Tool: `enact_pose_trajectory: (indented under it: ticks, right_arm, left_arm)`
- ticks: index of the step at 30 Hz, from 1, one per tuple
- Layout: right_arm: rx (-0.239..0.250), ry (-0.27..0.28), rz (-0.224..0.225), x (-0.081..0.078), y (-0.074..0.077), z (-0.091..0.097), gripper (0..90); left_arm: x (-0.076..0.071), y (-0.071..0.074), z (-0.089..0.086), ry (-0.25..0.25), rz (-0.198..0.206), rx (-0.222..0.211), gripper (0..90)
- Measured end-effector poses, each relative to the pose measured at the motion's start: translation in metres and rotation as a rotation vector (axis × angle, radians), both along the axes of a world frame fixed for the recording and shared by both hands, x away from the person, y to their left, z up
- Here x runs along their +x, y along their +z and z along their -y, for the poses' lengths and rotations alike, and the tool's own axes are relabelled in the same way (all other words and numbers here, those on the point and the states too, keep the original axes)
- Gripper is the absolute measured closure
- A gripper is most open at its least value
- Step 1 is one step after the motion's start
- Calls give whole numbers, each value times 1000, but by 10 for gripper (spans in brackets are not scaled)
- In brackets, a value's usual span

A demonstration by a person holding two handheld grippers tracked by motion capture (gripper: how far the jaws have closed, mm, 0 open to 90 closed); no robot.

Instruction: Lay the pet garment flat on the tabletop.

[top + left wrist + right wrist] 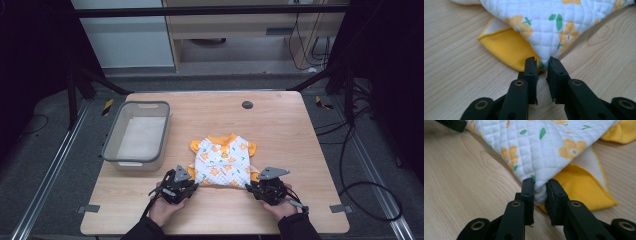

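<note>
A small quilted white garment [223,162] with orange flowers, green leaves and orange trim lies flat near the table's front middle. My left gripper [191,182] is at its near left corner, jaws shut on that corner of the garment [549,32]; the left gripper [543,65] pinches the fabric tip beside an orange cuff [509,48]. My right gripper [254,186] is at the near right corner, shut on a fold of the garment [541,147]; the right gripper [540,187] has white cloth bunched between its jaws, with an orange cuff [581,187] beside it.
A grey plastic bin [136,135] stands at the table's left, lined pale inside. A dark round grommet [247,104] sits at the far middle of the wooden table [290,145]. Cables lie on the floor at the right.
</note>
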State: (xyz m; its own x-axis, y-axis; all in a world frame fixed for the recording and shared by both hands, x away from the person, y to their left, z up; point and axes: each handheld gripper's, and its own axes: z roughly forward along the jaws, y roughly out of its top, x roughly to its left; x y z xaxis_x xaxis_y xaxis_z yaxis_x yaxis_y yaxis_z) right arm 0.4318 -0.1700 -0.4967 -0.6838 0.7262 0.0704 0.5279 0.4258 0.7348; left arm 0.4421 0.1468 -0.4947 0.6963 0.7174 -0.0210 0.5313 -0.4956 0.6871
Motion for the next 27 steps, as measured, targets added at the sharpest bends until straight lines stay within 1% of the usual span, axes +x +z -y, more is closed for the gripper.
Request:
enact_pose_trajectory:
  ticks: [1, 4, 5, 6, 8, 9, 10, 11, 12, 13, 14, 15, 16, 18, 19, 20, 21, 22, 24, 26, 27]
  right_arm:
    - [-4, 10, 6, 0, 1, -1, 795]
    - [-2, 14, 10, -1, 3, -1, 806]
    - [12, 14, 8, -1, 5, 1, 813]
    - [12, 14, 8, -1, 5, 1, 813]
    - [35, 16, 10, -2, 9, 4, 817]
    - [59, 21, 17, -6, 14, 7, 820]
    - [64, 27, 24, -8, 16, 8, 821]
    - [74, 33, 31, -12, 20, 10, 821]
    - [74, 33, 31, -12, 20, 10, 821]
    - [81, 35, 32, -14, 23, 12, 821]
    - [104, 43, 37, -18, 27, 14, 820]
    - [126, 45, 31, -21, 31, 16, 819]
    - [181, 45, 13, -28, 37, 19, 819]
    - [193, 53, 21, -34, 43, 20, 819]
    - [193, 53, 21, -34, 43, 20, 819]
    - [198, 56, 29, -35, 46, 20, 819]
    - [210, 53, 39, -34, 53, 21, 819]
    - [210, 53, 39, -34, 53, 21, 819]
    - [218, 16, 20, -23, 60, 21, 819]
    - [217, -9, 1, -10, 60, 20, 818]
    - [211, -25, -10, -2, 59, 19, 817]
  left_arm:
    - [1, 0, 0, -5, -5, 0, 810]
    - [1, 1, -1, -9, -9, -5, 824]
    - [0, 2, -1, -21, -15, -19, 827]
    - [0, 2, -1, -21, -15, -19, 829]
    - [-3, 7, -2, -35, -20, -40, 830]
    - [-7, 13, -4, -47, -20, -56, 831]
    - [-7, 13, -4, -47, -20, -56, 831]
    - [-14, 22, -6, -63, -12, -80, 832]
    - [-14, 22, -6, -63, -12, -80, 832]
    - [-19, 29, -9, -74, -7, -97, 832]
    - [-23, 35, -12, -83, -1, -110, 832]
    - [-28, 41, -14, -90, 4, -124, 831]
    - [-34, 53, -20, -103, 19, -150, 831]
    - [-36, 62, -22, -104, 24, -175, 831]
    - [-36, 62, -22, -104, 24, -175, 830]
    - [-35, 66, -23, -104, 22, -186, 830]
    - [-32, 70, -22, -99, 25, -189, 830]
    - [-32, 70, -22, -99, 25, -189, 829]
    - [-21, 71, -19, -83, 10, -188, 828]
    - [-8, 69, -17, -65, -15, -196, 828]
    - [-1, 67, -16, -52, -34, -201, 827]
